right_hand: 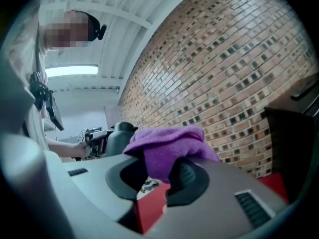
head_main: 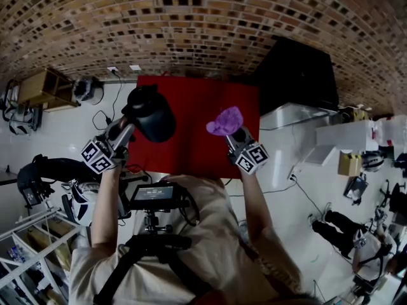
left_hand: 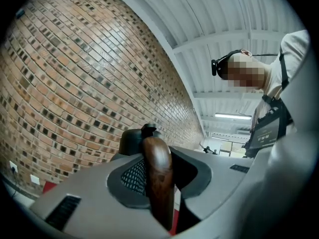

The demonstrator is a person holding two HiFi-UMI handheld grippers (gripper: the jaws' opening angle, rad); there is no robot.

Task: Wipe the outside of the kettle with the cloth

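A dark kettle [head_main: 151, 114] hangs over the left side of the red table [head_main: 191, 148], held by its brown wooden handle [left_hand: 158, 176]. My left gripper [head_main: 124, 131] is shut on that handle, and the kettle's dark body [left_hand: 130, 141] shows just beyond the jaws. My right gripper [head_main: 236, 134] is shut on a purple cloth [head_main: 225, 121], lifted above the table's right half. In the right gripper view the cloth [right_hand: 167, 146] bunches over the jaws, and the kettle [right_hand: 119, 136] stands apart to its left.
A brick wall [head_main: 203, 24] runs behind the table. A black box [head_main: 297, 75] and a grey case [head_main: 292, 114] sit at the table's right. A wooden shelf [head_main: 44, 88] stands at far left. Gear lies on the white floor at right.
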